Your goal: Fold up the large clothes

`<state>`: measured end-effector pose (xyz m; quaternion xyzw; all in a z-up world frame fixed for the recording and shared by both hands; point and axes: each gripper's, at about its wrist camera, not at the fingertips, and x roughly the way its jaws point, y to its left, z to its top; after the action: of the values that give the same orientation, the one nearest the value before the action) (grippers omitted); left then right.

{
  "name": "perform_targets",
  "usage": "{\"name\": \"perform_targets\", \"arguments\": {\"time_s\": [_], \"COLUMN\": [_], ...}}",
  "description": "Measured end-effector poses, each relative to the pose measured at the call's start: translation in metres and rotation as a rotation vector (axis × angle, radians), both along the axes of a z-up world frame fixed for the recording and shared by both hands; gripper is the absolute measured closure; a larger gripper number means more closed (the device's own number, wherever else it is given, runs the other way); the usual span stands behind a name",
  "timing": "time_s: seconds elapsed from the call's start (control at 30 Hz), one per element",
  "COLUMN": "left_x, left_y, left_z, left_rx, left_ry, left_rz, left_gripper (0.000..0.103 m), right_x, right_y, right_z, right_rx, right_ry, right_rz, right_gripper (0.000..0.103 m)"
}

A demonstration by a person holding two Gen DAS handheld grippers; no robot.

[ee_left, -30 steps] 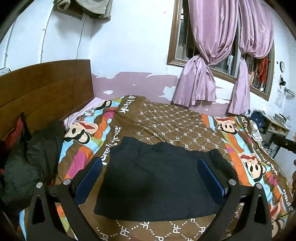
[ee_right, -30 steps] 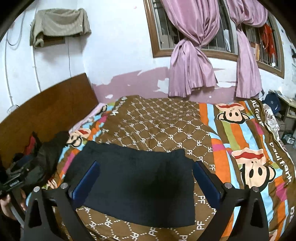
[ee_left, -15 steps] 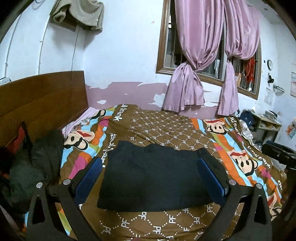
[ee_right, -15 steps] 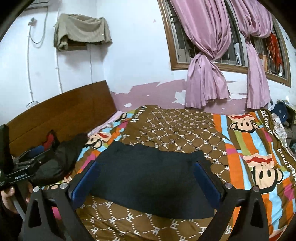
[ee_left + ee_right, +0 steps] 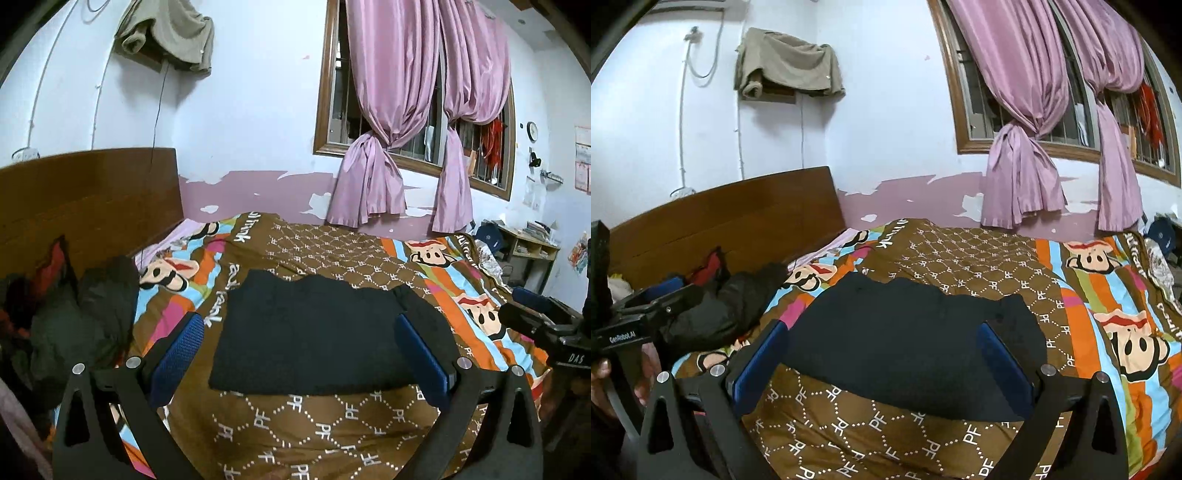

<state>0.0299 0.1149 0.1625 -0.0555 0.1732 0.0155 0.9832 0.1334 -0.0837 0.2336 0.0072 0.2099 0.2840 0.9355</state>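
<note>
A dark navy garment [image 5: 310,332] lies flat on the bed in a folded rectangle; it also shows in the right wrist view [image 5: 908,332]. My left gripper [image 5: 299,350] is open and empty, held above the garment's near edge. My right gripper [image 5: 882,358] is open and empty, also held above the near edge. Neither touches the cloth. The right gripper's body shows at the right edge of the left wrist view [image 5: 546,328]. The left gripper's body, held in a hand, shows at the left of the right wrist view [image 5: 631,317].
The bed carries a brown and striped cartoon quilt [image 5: 332,243]. A pile of dark clothes [image 5: 85,325] lies by the wooden headboard [image 5: 88,192] at left. A window with pink curtains [image 5: 402,110] is behind. A cluttered desk [image 5: 524,243] stands at right.
Both grippers have lifted and pulled back from the garment, so more of the wall and window shows. The garment has not moved. Both stay open.
</note>
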Motion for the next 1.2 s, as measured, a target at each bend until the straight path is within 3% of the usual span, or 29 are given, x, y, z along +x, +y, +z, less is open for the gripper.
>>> {"name": "perform_targets", "arguments": {"time_s": [0.5,0.87,1.2], "left_x": [-0.023,-0.029,-0.005], "left_y": [0.002,-0.007,0.001], "left_z": [-0.034,-0.073,-0.126], "left_rx": [0.000,0.068,-0.036], "left_ry": [0.013,-0.022,-0.017], "left_rz": [0.046,0.053,0.064], "left_gripper": [0.002,0.002,0.002], "right_x": [-0.042,-0.057,-0.039], "right_y": [-0.002,-0.011,-0.008], "right_z": [-0.023,-0.061,-0.098], "right_rx": [0.019,0.070,0.054], "right_ry": [-0.128,-0.101,-0.067], "right_rz": [-0.047,-0.164,-0.230], "right_gripper": [0.000,0.000,0.000]}}
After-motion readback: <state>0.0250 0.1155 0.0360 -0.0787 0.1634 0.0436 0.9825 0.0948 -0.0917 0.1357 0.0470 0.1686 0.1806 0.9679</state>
